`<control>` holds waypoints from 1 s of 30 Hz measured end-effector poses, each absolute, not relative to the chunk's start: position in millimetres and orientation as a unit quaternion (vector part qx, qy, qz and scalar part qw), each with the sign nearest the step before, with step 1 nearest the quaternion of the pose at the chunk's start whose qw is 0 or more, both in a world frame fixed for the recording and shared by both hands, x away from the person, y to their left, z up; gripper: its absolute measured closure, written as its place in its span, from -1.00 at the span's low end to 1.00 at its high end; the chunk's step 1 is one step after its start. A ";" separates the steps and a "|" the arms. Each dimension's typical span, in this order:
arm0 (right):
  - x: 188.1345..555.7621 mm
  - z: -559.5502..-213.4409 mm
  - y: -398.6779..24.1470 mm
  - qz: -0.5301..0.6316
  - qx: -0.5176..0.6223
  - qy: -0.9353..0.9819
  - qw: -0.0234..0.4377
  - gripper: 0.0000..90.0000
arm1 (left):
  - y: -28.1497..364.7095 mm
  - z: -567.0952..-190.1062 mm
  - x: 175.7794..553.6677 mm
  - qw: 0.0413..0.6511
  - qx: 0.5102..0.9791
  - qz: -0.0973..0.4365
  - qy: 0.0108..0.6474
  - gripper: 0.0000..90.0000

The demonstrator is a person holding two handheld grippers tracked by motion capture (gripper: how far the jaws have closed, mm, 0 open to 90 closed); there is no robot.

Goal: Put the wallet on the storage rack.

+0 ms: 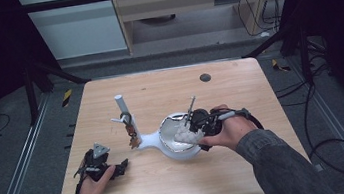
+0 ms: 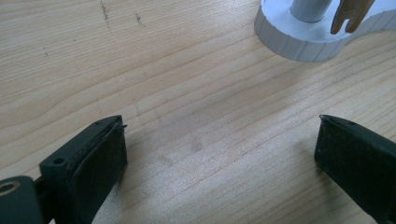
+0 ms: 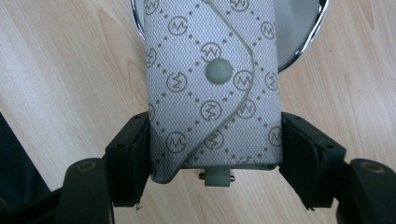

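Observation:
A grey patterned snap pouch is clamped between the pads of my right gripper, one jaw pressing each side. In the high view this gripper holds the pouch over the shiny dish of a white stand. The dish's chrome rim lies just behind the pouch. My left gripper rests on the table at the front left, its jaws wide open with bare wood between them. It points toward the stand's round base.
The stand's white post rises left of the dish, with a hook and hanging keys; a gold key tip dangles near the base. A dark round spot marks the table's far side. Cables lie on the floor at right.

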State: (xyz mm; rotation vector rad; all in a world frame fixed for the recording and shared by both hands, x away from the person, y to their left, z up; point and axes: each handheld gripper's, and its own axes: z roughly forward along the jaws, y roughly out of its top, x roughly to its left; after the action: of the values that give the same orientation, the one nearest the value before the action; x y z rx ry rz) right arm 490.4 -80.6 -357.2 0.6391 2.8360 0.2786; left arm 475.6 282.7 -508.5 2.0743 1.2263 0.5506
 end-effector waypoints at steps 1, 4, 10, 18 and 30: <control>490.6 -358.0 -79.3 0.094 0.218 0.965 0.110 -0.30 | 282.7 -508.5 475.6 0.329 0.793 0.210 0.468 -0.96; 491.3 -358.9 -76.2 0.094 0.217 0.966 0.109 -0.30 | 282.7 -508.5 475.6 0.328 0.793 0.210 0.468 -0.96; 493.5 -361.8 -69.2 0.091 0.215 0.967 0.105 -0.30 | 282.8 -508.4 475.6 0.328 0.793 0.210 0.468 -0.96; 495.1 -365.0 -61.7 0.092 0.215 0.967 0.104 -0.30 | 282.7 -508.4 475.7 0.328 0.793 0.209 0.468 -0.97; 499.5 -368.3 -56.1 0.094 0.223 0.965 0.104 -0.30 | 282.7 -508.5 475.7 0.328 0.793 0.209 0.468 -0.97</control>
State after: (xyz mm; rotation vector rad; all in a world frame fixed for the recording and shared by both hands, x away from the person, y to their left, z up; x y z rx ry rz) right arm 499.5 -56.1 -368.3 0.6586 2.8455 0.2787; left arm 475.7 282.7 -508.5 2.0766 1.2246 0.5478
